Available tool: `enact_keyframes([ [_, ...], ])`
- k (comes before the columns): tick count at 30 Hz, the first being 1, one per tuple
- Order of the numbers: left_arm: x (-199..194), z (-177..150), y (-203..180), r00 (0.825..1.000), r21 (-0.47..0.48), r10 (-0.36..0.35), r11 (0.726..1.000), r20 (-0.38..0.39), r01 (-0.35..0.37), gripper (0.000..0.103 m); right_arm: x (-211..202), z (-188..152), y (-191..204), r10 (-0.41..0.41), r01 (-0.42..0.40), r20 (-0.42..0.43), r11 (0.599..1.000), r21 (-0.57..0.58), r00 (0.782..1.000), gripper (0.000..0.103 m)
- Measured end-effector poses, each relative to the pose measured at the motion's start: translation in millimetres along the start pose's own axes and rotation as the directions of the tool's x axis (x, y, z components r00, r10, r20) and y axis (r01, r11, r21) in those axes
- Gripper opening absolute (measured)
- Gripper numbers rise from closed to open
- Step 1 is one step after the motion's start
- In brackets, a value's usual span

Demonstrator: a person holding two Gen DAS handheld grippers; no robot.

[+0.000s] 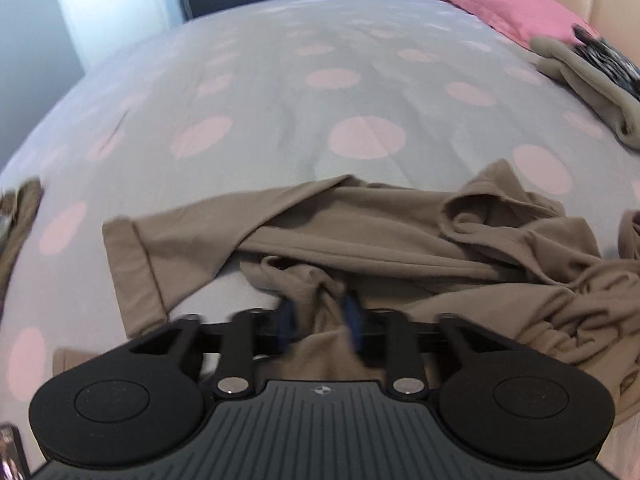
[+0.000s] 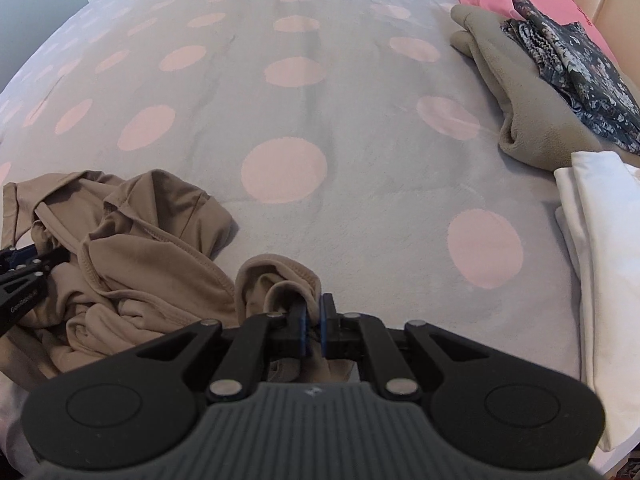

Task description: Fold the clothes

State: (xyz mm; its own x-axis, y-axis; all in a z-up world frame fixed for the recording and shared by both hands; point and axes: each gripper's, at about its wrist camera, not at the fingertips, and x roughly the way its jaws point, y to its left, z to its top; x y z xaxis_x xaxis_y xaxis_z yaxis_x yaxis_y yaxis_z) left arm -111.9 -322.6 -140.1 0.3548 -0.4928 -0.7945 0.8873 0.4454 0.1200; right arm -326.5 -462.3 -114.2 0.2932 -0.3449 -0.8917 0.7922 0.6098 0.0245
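Note:
A crumpled tan garment (image 1: 360, 224) lies at the near edge of the bed, one sleeve stretched to the left. It also shows in the right wrist view (image 2: 132, 240). My left gripper (image 1: 320, 316) is shut on a bunched fold of it, cloth between the blue pads. My right gripper (image 2: 314, 320) is shut on another edge of the same garment, a rolled hem (image 2: 280, 280) bulging just ahead of the fingers. The left gripper's body shows at the left edge of the right wrist view (image 2: 24, 276).
The bed has a grey cover with pink dots (image 2: 288, 112). A folded grey-green fleece (image 2: 532, 100) with a dark floral cloth (image 2: 572, 64) on it lies far right, a folded white garment (image 2: 600, 240) nearer. A pink pillow (image 1: 504, 4) lies at the head.

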Motion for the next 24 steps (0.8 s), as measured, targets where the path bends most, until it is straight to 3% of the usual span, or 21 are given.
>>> enact_keyframes([
  [6, -11, 0, 1, 0.999, -0.022, 0.043, 0.999, -0.027, -0.043, 0.005, -1, 2, -1, -0.038, 0.039, 0.014, 0.999, -0.005, 0.999, 0.007],
  [14, -60, 1, 15, 0.99, -0.076, 0.14, 0.987, 0.017, -0.139, 0.004, -40, 10, -22, -0.138, 0.136, 0.127, 0.99, 0.026, 0.982, 0.007],
  [18, -92, 0, 24, 0.984, -0.098, 0.176, 0.98, 0.036, -0.171, 0.004, -66, 11, -30, -0.184, 0.183, 0.177, 0.983, 0.02, 0.967, 0.007],
  [21, -117, -5, 35, 0.986, -0.111, 0.162, 0.981, 0.028, -0.158, 0.004, -90, 14, -34, -0.211, 0.218, 0.216, 0.976, -0.01, 0.953, 0.007],
  [24, -138, -18, 43, 0.99, -0.092, 0.139, 0.986, 0.011, -0.138, 0.004, -120, 21, -42, -0.257, 0.274, 0.282, 0.961, -0.021, 0.924, 0.007],
])
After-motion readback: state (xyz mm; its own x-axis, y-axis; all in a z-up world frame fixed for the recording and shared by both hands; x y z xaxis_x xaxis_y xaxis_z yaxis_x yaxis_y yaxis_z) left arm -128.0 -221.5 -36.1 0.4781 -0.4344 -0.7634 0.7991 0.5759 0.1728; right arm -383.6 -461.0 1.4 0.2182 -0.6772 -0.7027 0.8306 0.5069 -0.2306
